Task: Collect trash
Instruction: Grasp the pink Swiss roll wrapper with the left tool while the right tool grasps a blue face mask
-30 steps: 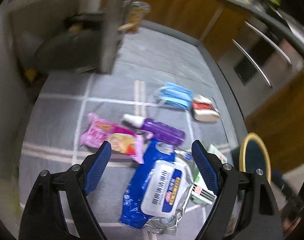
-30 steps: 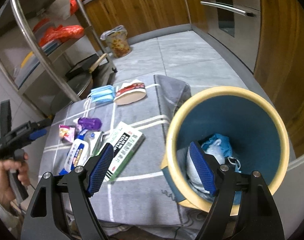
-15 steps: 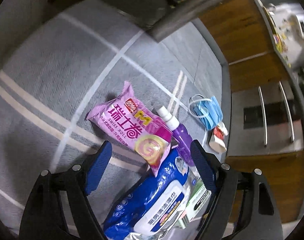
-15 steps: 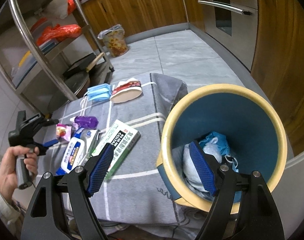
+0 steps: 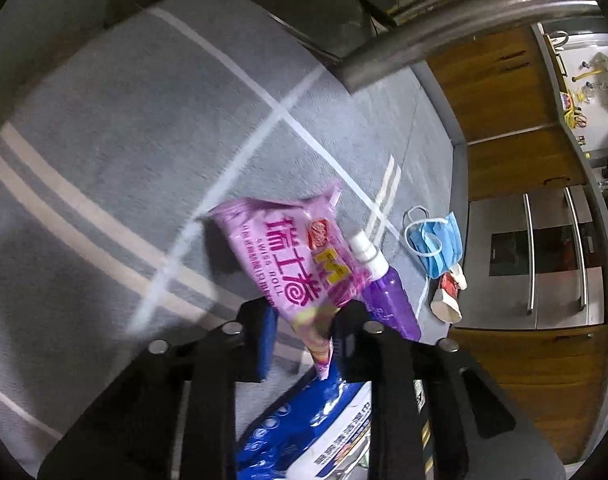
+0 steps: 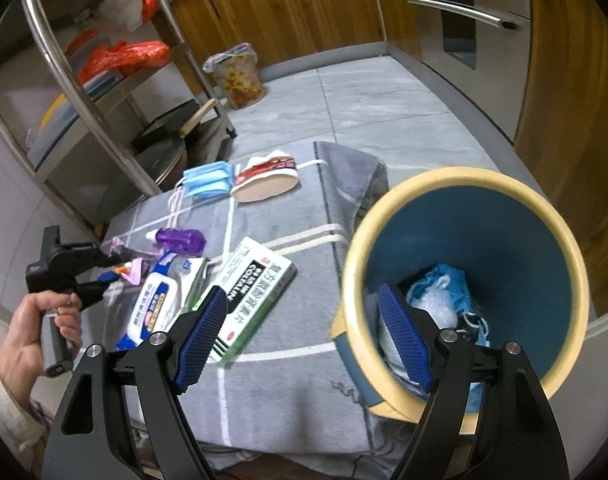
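Since a moment ago the left gripper [image 5: 304, 328] has clamped the pink snack wrapper [image 5: 295, 256], while the right gripper [image 6: 304, 336] hangs wide open and empty at the bin [image 6: 484, 184], which holds some trash, with the mask [image 6: 205, 176], bottle [image 6: 179, 239], wipes pack [image 6: 151, 304] and box [image 6: 251, 292] left on the tabletop [image 6: 295, 360].

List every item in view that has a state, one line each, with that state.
Left gripper: shut on the pink snack wrapper.
Right gripper: open, holding nothing.
Blue bin with yellow rim: upright, trash inside.
Purple spray bottle: lying down.
Green-and-white box: lying flat.
Blue face mask: folded, flat.
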Demonstrator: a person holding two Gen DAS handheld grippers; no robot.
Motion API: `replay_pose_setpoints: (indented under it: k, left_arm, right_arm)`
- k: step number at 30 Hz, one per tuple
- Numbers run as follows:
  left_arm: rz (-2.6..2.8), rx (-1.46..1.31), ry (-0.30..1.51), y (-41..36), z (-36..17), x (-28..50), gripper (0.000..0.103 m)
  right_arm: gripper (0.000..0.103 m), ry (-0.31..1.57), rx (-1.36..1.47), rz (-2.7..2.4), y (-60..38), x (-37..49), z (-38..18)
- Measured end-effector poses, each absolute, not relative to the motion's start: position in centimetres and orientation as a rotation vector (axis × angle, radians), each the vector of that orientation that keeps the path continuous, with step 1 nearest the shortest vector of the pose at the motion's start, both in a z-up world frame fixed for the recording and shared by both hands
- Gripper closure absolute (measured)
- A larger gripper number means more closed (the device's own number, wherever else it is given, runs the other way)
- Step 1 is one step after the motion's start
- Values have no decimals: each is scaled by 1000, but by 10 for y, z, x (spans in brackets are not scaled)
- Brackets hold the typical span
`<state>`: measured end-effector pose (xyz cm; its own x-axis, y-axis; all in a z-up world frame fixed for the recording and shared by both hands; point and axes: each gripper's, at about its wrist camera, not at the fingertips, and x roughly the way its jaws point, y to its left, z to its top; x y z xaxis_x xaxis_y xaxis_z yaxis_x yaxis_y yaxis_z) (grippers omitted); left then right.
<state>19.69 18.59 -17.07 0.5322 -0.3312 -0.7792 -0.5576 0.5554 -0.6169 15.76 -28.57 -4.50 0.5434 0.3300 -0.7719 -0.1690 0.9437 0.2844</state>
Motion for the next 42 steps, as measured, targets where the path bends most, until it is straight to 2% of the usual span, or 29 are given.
replay_pose_setpoints:
  k: [15, 24, 37, 38, 40, 41, 42]
  left_arm:
    - [80, -776, 1067, 180, -89, 176, 87]
    - [39, -811, 995, 190, -66, 183, 87]
    - [-36, -851, 945, 188, -45, 188, 87]
    - [-36, -850, 945, 188, -45, 188, 87]
    - [-31, -849, 947, 188, -46, 188, 87]
    - [-32, -851, 948, 188, -46, 188, 87]
    - [-30, -851, 948, 188, -45, 188, 87]
  right_arm:
    - [24, 945, -132, 502, -162, 243, -43]
    - [23, 1000, -282, 564, -104, 316, -62]
    - [23, 1041, -570, 612, -37, 357, -118]
    - [24, 1038, -582, 611, -35, 357, -121]
    - [49, 1032, -585, 603, -35, 357, -124]
    - [56, 1023, -577, 598, -35, 357, -122]
    - [77, 1029, -545, 614, -36, 358, -119]
